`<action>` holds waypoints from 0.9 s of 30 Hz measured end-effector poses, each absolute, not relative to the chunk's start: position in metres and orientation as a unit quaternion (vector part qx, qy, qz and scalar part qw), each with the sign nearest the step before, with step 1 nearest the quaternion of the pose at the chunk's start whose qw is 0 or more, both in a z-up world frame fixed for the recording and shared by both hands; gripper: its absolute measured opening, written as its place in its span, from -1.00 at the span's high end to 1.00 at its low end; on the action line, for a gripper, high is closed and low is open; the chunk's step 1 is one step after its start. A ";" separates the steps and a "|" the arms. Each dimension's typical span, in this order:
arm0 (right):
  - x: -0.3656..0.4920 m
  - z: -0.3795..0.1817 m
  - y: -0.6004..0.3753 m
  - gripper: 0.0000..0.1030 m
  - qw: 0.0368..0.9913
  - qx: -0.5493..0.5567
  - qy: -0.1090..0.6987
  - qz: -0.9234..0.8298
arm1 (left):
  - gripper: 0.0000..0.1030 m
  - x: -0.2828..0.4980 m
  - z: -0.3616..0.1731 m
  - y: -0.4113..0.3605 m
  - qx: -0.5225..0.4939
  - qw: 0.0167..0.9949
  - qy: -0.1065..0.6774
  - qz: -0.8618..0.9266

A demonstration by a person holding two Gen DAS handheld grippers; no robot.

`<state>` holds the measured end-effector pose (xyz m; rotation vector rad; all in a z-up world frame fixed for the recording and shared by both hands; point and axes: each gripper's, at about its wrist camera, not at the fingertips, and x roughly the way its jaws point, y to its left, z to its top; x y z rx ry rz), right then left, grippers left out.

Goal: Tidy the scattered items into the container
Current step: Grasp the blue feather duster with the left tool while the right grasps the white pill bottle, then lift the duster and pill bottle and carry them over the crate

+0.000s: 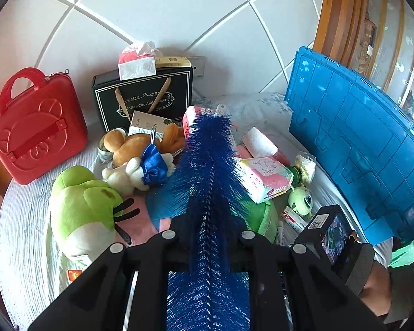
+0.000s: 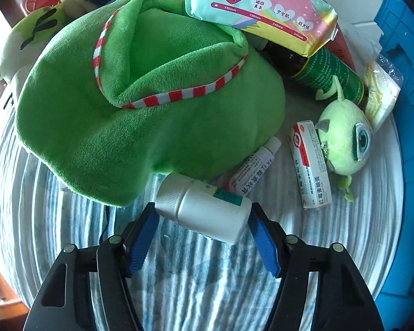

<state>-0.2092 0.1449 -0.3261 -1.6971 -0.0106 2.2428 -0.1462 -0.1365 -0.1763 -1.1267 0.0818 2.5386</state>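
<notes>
**Bottle between the pads, brush in hand**

White tiled wall backs a bed (image 1: 22,220) under a striped cover, strewn with clutter. Largest is the blue crate (image 1: 353,143), its lid standing up at the right edge. Next come the red case (image 1: 38,135), a black gift box (image 1: 143,96), the green slipper (image 2: 140,104), a frog plush (image 1: 82,207), a pink pack (image 2: 262,13), a dark bottle (image 2: 331,74), a one-eyed toy (image 2: 347,140), an ointment box (image 2: 312,165) and a tube (image 2: 251,171).

The left tool (image 1: 207,237) is clamped on a blue brush (image 1: 207,165), which sticks out over the pile.

The right tool (image 2: 204,220) stands apart, its blue pads (image 2: 140,242) flanking a white pill bottle (image 2: 204,207) that lies on its side, just beside the slipper and the tube.

To grip well, I would centre the pads on the bottle's body, not its ribbed cap, and close squarely; round plastic may roll or squirt out. Lifting straight up should clear the slipper edge before swinging right to the crate.
</notes>
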 end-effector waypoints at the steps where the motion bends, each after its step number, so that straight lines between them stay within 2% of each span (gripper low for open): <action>1: -0.208 -0.325 0.144 -0.28 0.164 -0.594 -0.001 0.788 | 0.72 -0.144 -0.176 -0.138 -0.399 0.180 0.028 0.899; 13: -0.181 -0.296 0.126 -0.27 0.169 -0.577 0.007 0.799 | 0.76 -0.111 -0.162 -0.151 -0.385 0.184 0.008 0.904; 27: -0.153 -0.249 0.103 -0.27 0.156 -0.551 0.006 0.820 | 0.76 -0.072 -0.115 -0.163 -0.353 0.173 0.001 0.920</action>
